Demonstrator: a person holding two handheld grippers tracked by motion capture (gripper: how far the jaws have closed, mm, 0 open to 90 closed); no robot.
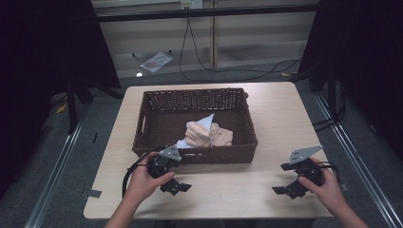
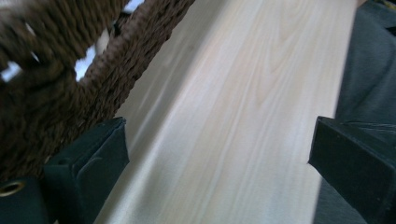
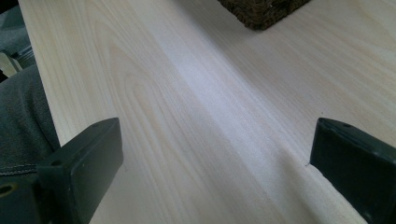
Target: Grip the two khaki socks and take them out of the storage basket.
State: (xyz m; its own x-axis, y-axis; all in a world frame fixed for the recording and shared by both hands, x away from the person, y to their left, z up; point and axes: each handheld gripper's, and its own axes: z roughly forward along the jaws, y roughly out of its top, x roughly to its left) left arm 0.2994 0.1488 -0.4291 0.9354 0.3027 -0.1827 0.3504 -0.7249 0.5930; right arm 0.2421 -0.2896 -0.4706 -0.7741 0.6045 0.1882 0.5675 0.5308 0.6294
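A dark brown wicker basket (image 1: 157,135) stands in the middle of the light wooden table (image 1: 266,118). Inside it lie folded cloths, peach (image 1: 209,134) and pale blue-white (image 1: 205,121). My left gripper (image 1: 178,187) rests on the table just in front of the basket's front left corner, open, with bare wood between its jaws; the left gripper view has the basket's weave (image 2: 56,88) close at the left. My right gripper (image 1: 287,190) sits near the front right of the table, open over bare wood, and a basket corner (image 3: 261,11) is far off in the right gripper view.
The table's front edge runs close behind both grippers. Grey floor with metal rails (image 1: 62,161) flanks the table. Black cables (image 1: 199,61) trail on the floor beyond the far edge, and dark curtains (image 1: 43,57) hang at both sides.
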